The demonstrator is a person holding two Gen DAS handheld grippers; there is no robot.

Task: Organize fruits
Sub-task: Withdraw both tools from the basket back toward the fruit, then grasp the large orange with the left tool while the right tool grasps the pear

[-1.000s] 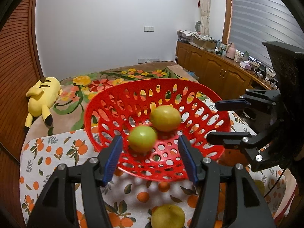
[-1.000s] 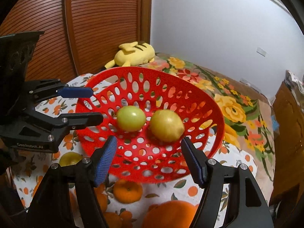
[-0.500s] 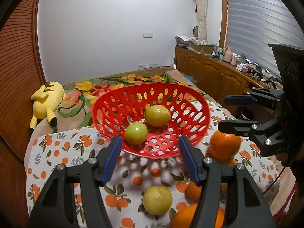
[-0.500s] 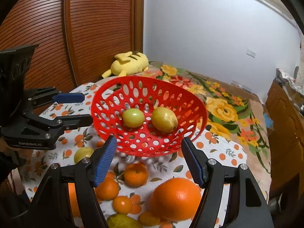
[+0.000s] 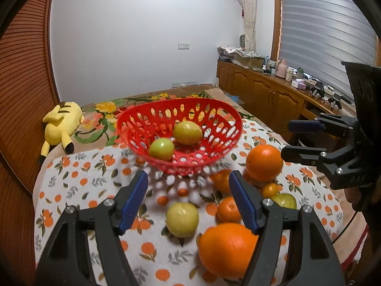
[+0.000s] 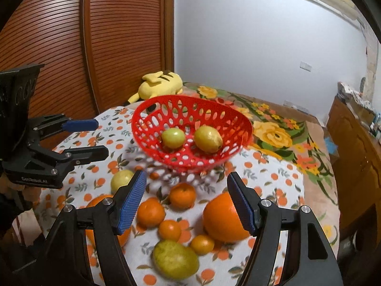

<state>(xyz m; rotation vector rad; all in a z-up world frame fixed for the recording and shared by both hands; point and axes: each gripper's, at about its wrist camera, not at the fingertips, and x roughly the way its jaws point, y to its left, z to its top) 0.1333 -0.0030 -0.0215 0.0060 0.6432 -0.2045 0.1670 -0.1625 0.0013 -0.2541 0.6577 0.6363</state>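
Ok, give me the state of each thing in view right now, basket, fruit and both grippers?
Red basket: upright, holding two green-yellow fruits.
Large oranges: loose on the tablecloth.
Small oranges: loose, outside basket.
Left gripper: open, empty, jaws just been opening.
Right gripper: open, empty.

Yellow plush toy [image 5: 60, 125] lying on floral bedspread [image 6: 273, 128], beside slatted wooden sliding door [image 6: 107, 43]; orange-print cloth [image 5: 78, 178] over near surface; wooden cabinets [image 5: 259, 93] with cluttered top along window wall; striped blind [image 5: 316, 31]; white wall [image 5: 133, 35] with switch plate
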